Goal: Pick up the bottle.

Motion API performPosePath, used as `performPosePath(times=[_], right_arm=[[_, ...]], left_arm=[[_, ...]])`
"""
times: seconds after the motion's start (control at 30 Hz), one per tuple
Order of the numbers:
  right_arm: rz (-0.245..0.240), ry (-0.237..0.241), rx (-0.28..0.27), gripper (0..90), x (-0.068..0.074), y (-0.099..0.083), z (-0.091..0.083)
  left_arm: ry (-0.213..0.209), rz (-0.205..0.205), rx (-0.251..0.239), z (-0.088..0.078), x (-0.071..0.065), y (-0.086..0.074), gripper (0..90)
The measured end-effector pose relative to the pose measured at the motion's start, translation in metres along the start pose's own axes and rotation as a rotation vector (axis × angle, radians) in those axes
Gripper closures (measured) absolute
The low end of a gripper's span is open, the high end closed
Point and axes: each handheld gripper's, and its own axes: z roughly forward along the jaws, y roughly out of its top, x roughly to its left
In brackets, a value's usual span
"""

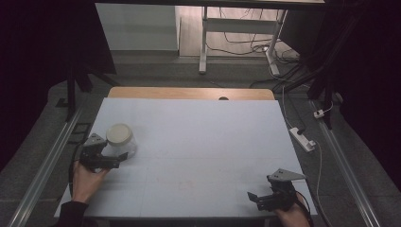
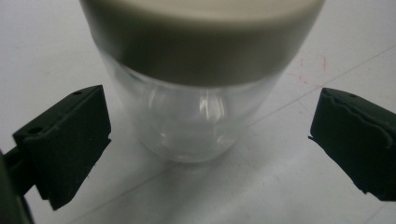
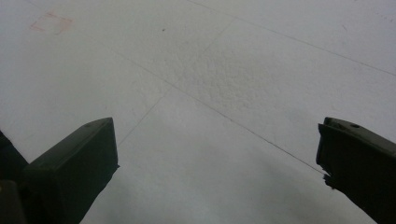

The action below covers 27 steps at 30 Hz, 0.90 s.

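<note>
A clear glass jar (image 1: 121,141) with a cream lid (image 1: 119,133) stands upright on the white table top (image 1: 198,137) at the left. My left gripper (image 1: 116,157) is open just in front of it. In the left gripper view the jar (image 2: 191,121) sits between and slightly beyond the two jaws, with a gap on each side. My right gripper (image 1: 257,198) is open at the table's front right corner, low over bare table (image 3: 224,93), with nothing between its jaws.
A wooden strip (image 1: 189,92) runs along the table's far edge. A white power strip (image 1: 302,138) with cables lies on the floor at the right. Metal rails (image 1: 45,165) flank the table. A desk frame (image 1: 236,33) stands beyond.
</note>
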Motion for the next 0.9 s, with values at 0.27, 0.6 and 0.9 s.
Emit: performPosePath(times=[0.27, 0.6, 0.9], right_arm=[[-0.001, 0.0, 0.001, 0.0, 0.0, 0.0, 0.0], [0.002, 0.002, 0.004, 0.0, 0.0, 0.0, 0.0], [0.0, 0.002, 0.004, 0.0, 0.0, 0.0, 0.001]], left_arm=[[0.001, 0.005, -0.006, 0.011, 0.005, 0.011, 0.0], [0.007, 0.024, -0.003, 0.024, 0.006, 0.021, 0.0], [0.036, 0.023, 0.006, 0.032, 0.006, 0.025, 2.8]])
